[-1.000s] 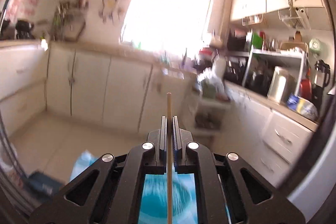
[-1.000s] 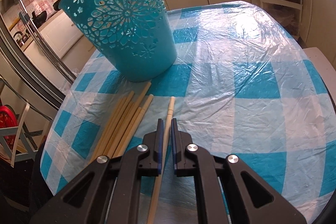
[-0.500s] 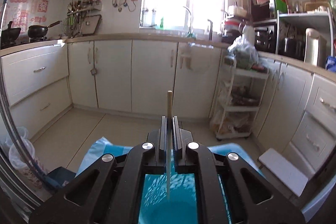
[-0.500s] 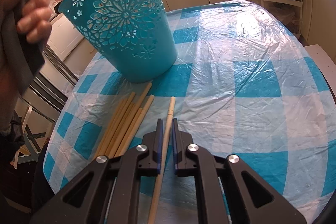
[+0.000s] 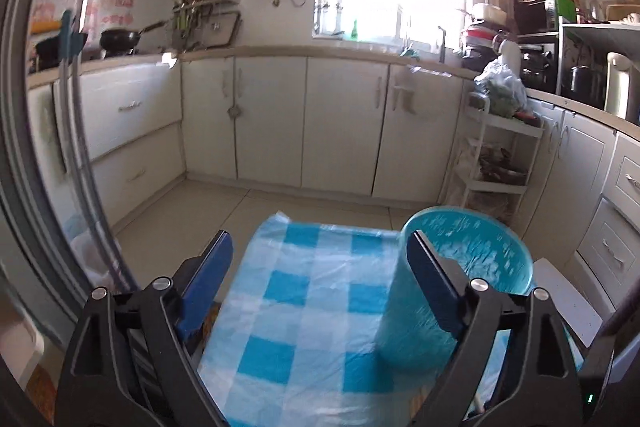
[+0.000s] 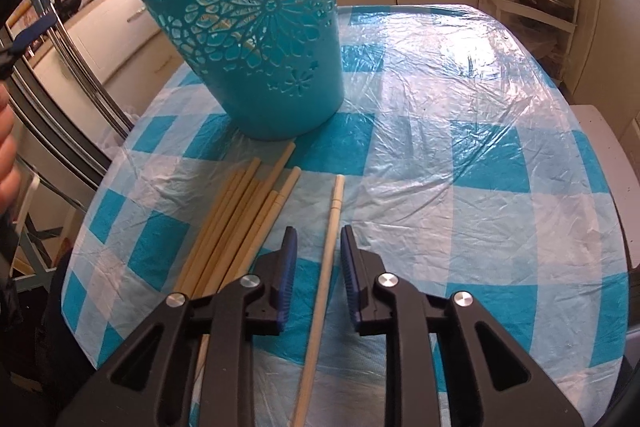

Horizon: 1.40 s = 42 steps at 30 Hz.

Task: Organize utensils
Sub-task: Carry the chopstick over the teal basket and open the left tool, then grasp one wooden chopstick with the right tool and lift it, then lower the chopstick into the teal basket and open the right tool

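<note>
While we've got everything laid out on the bench (image 6: 460, 155) with its blue checked cover, the teal bucket (image 6: 256, 39) stands at the far side, clearly where the chopsticks go. We can't see what's inside it. A bundle of chopsticks (image 6: 236, 219) lies just in front of it, within easy reach. Our left tool (image 5: 320, 263) has just sprung wide open with nothing in it, the bucket beside its right finger. Our right tool (image 6: 318, 255) has been easing open, and a single chopstick (image 6: 328, 247) lies loose between its jaws, untouched.
</note>
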Each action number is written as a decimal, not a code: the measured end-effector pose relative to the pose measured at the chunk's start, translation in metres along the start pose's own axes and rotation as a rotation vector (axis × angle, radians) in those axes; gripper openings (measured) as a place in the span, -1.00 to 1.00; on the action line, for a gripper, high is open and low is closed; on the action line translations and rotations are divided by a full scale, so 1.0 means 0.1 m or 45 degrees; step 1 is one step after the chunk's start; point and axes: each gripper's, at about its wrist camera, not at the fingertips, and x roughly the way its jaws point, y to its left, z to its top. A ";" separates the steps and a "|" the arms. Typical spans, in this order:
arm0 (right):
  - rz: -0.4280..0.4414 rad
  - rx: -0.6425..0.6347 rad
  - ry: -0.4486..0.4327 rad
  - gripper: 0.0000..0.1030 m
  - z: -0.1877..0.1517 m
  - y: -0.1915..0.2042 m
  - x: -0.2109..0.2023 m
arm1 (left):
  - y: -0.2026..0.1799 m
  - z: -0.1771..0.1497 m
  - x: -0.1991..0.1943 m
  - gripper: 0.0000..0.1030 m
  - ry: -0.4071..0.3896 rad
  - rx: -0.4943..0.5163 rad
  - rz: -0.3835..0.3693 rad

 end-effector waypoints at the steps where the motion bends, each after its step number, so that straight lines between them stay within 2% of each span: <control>1: -0.016 -0.015 0.008 -0.56 0.01 0.03 0.01 | 0.07 -0.04 0.00 0.67 0.021 -0.018 0.007; 6: -0.152 -0.158 0.031 -0.77 0.00 0.14 0.04 | 0.49 -0.46 0.07 0.68 0.189 -0.155 0.039; 9: -0.175 -0.188 0.034 -0.87 -0.02 0.15 0.02 | 0.61 -0.72 0.11 0.68 0.255 -0.198 0.052; 11: -0.164 -0.161 0.049 -0.88 -0.03 0.11 -0.02 | 0.63 -0.85 0.14 0.68 0.291 -0.189 0.056; 13: -0.099 -0.094 0.037 -0.88 -0.04 0.05 -0.13 | 0.62 -0.98 0.17 0.68 0.328 -0.170 0.048; 15: -0.003 -0.023 -0.021 -0.88 -0.04 -0.02 -0.35 | 0.60 -1.07 0.18 0.68 0.349 -0.146 0.044; 19: 0.234 0.088 -0.239 -0.88 0.16 -0.11 -1.01 | 0.52 -1.14 0.26 0.68 0.390 -0.131 0.042; 23: 0.397 0.132 -0.483 -0.88 0.58 -0.07 -1.54 | 0.52 -1.23 0.30 0.68 0.430 -0.143 0.038; 25: 0.438 0.130 -0.623 -0.88 0.84 -0.01 -1.73 | 0.53 -1.22 0.29 0.69 0.418 -0.148 0.038; 28: 0.471 0.163 -0.778 -0.88 1.19 0.10 -1.78 | 0.52 -1.22 0.33 0.69 0.439 -0.157 0.033; 32: 0.427 0.214 -0.900 -0.88 1.55 0.24 -1.56 | 0.53 -1.22 0.36 0.69 0.456 -0.162 0.023; 34: 0.349 0.231 -0.926 -0.88 1.71 0.31 -1.32 | 0.55 -1.22 0.36 0.69 0.457 -0.180 0.021; 37: 0.236 0.233 -0.896 -0.88 1.78 0.34 -0.98 | 0.58 -1.23 0.36 0.69 0.456 -0.205 0.017; 42: 0.149 0.221 -0.801 -0.87 1.74 0.29 -0.65 | 0.61 -1.24 0.37 0.69 0.457 -0.235 0.003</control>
